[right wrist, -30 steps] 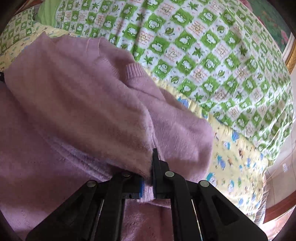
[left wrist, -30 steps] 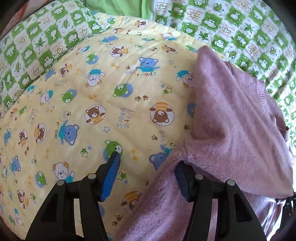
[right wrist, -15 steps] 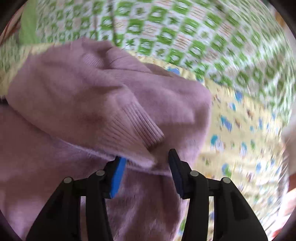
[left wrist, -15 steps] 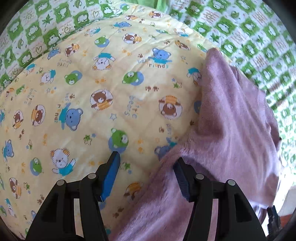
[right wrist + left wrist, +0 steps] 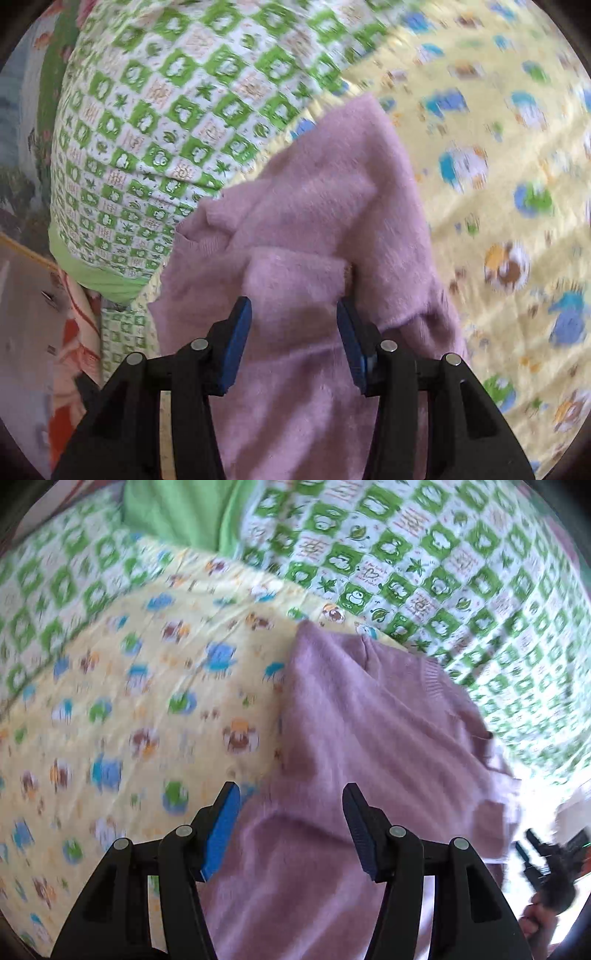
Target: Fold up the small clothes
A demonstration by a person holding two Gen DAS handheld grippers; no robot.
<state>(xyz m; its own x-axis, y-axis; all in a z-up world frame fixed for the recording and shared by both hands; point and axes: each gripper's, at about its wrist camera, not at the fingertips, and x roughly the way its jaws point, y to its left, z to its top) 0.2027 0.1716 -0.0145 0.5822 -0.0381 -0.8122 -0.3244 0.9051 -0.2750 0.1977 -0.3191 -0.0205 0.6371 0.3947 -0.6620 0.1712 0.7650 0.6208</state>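
Left wrist view: fingers [image 5: 229, 823] of the left gripper [image 5: 291, 830] are held apart above the pink sweater [image 5: 369, 738], spread on the yellow bear-print quilt [image 5: 147, 701]. Right wrist view: the right gripper [image 5: 293, 339], jaws just opened, is seen apart over the folded-in sleeve [image 5: 291, 280], nothing pinched; the fold is best flattened before regrasping.

Bright daylight fills both views. In the left wrist view glare whites out the lower right edge. Motion blur smears the yellow quilt [image 5: 155, 709] at left, and at right in the right wrist view. Fisheye bending curves the edges; corners are black.
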